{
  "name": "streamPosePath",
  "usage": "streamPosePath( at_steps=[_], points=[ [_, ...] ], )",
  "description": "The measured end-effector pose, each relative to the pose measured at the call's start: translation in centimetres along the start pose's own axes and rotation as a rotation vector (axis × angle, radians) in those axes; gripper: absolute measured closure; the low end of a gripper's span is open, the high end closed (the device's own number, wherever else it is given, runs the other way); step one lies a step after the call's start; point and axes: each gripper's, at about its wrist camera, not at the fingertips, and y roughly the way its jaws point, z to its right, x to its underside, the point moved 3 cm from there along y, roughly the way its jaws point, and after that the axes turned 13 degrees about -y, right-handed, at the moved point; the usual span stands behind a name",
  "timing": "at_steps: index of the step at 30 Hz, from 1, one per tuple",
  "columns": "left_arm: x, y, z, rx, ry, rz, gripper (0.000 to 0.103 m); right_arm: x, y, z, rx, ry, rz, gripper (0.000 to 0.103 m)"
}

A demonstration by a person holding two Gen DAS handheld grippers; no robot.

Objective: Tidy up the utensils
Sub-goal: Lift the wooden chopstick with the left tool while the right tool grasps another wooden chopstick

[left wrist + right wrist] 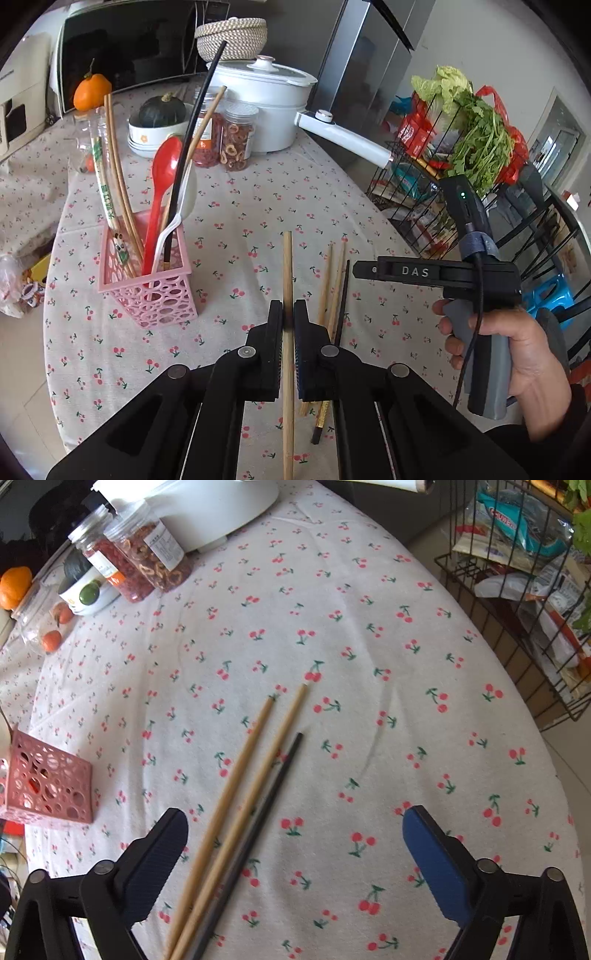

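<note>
Between left hand-held gripper (288, 314) fingers, pale wooden chopstick (287, 273)

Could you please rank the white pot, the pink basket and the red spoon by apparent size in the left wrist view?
1. White pot, largest.
2. Pink basket; it is nearer the camera, so its true size against the pot is unsure.
3. Red spoon, smallest.
</note>
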Motion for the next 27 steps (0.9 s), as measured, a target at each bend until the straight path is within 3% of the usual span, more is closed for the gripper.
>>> streamPosePath(
  at_steps=[3, 5, 9, 13, 22, 24, 25, 27],
  points=[
    [-0.2, -1.7, -1.2, 0.004, 0.008, 0.036, 0.098, -0.9, 0.7, -1.3, -0.016, -0.002, 0.020, 0.025],
    [-0.3, -2.5, -2.2, -0.004, 0.011, 0.060, 0.098, -1.6, 1.5, -2.1, -0.039, -0.020, 0.025, 0.042],
    [-0.5, -3.4, -4.4, 0.002, -0.020, 0.068, 0.098, -2.6, 3.5, -3.6, -0.064, -0.040, 0.012, 0.053],
    [-0.8, -3.7, -5.8, 0.012, -0.048, 0.067, 0.098, -2.8, 5.7, -4.2, -0.023, -0.038, -0.039, 0.061],
    [-1.0, -4.0, -6.6, 0.035, -0.075, 0.064, 0.098, -2.4, 6.4, -6.0, 0.128, -0.131, -0.044, 0.064],
    [-0.9, -4.1, -6.6, 0.037, -0.076, 0.064, 0.098, -2.3, 6.5, -6.3, 0.174, -0.152, -0.041, 0.076],
    [-0.9, -4.2, -6.5, 0.039, -0.077, 0.064, 0.098, -2.3, 6.5, -6.3, 0.166, -0.153, -0.036, 0.090],
    [-0.8, -4.5, -6.5, 0.039, -0.077, 0.069, 0.098, -2.3, 6.4, -5.9, 0.091, -0.117, -0.022, 0.093]
  ],
)
